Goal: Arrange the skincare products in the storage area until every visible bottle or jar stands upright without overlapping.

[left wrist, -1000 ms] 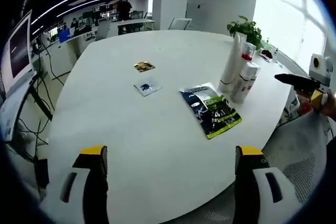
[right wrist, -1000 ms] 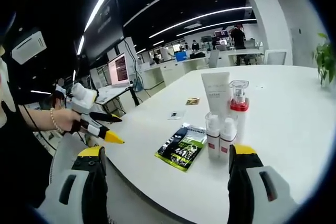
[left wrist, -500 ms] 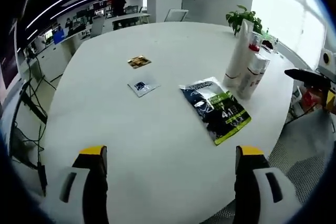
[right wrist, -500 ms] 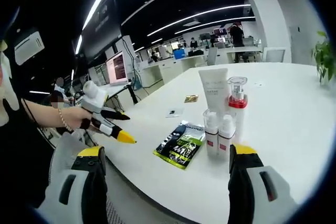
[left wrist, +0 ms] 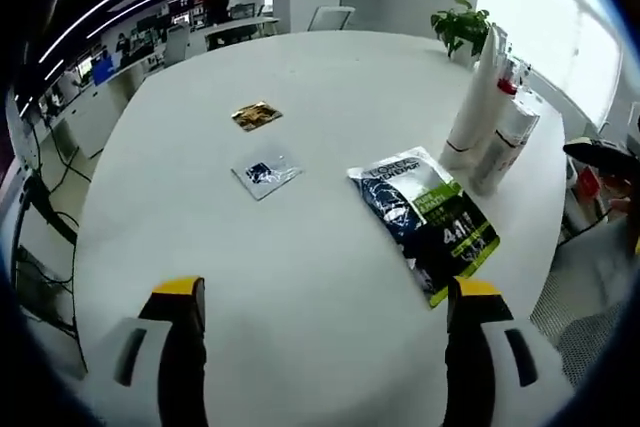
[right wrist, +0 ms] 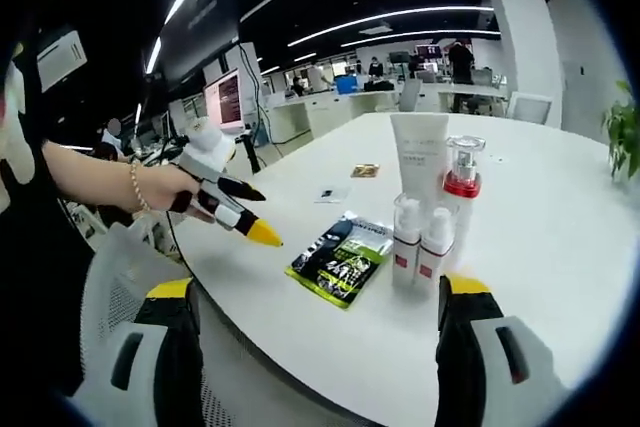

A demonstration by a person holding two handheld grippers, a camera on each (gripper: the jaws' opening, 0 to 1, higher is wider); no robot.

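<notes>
Left gripper (left wrist: 318, 342): jaws apart, empty, bottom of the left gripper view, above the white table (left wrist: 330, 97).
Right gripper (right wrist: 318, 347): jaws apart, empty, bottom of the right gripper view.
Skincare group: white tube (right wrist: 419, 162), red-collared pump bottle (right wrist: 460, 197) and two small white bottles (right wrist: 420, 252) upright, clustered at frame centre.
Green-black pouch (right wrist: 342, 259): flat, left of the cluster.
Two small sachets (left wrist: 258, 142): flat, upper left of centre.
</notes>
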